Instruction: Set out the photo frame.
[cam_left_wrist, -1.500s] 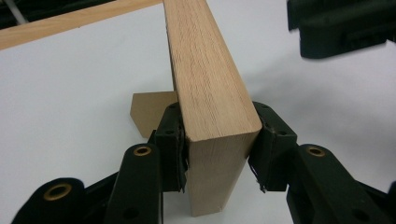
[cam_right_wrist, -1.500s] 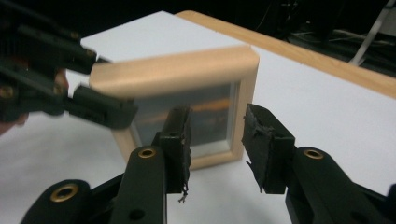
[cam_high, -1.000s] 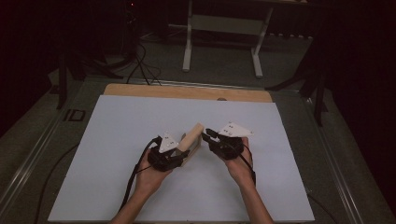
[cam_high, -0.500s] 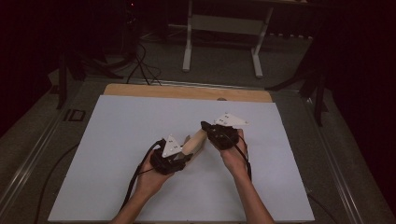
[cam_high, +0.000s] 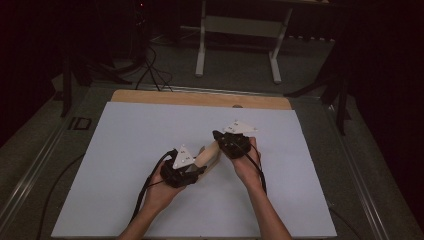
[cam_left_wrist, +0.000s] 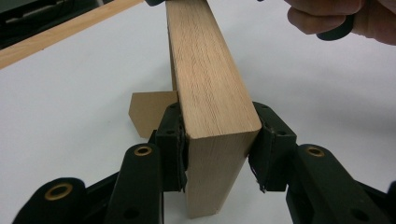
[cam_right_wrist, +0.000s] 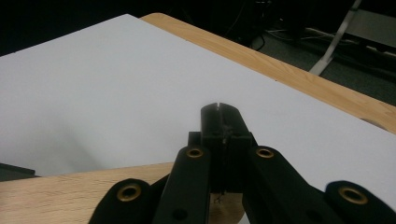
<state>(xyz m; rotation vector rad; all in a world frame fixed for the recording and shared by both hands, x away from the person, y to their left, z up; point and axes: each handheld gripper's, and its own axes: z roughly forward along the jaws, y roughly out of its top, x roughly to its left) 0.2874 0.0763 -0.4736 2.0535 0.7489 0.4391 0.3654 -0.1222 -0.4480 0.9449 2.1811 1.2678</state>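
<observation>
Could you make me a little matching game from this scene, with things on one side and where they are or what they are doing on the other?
Things:
1. wooden block
2. left gripper
3. right gripper
4. white sheet

States:
A. jaws pressed together
B. covers the tabletop
C. clamped on the near end of the wood
D. held between both grippers, above the table

Pairs: 1-D, 2-C, 3-A, 4-B

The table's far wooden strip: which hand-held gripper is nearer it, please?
Right. The right hand-held gripper is closer to the strip; the left hand-held gripper, clamping the block, sits farther back.
</observation>
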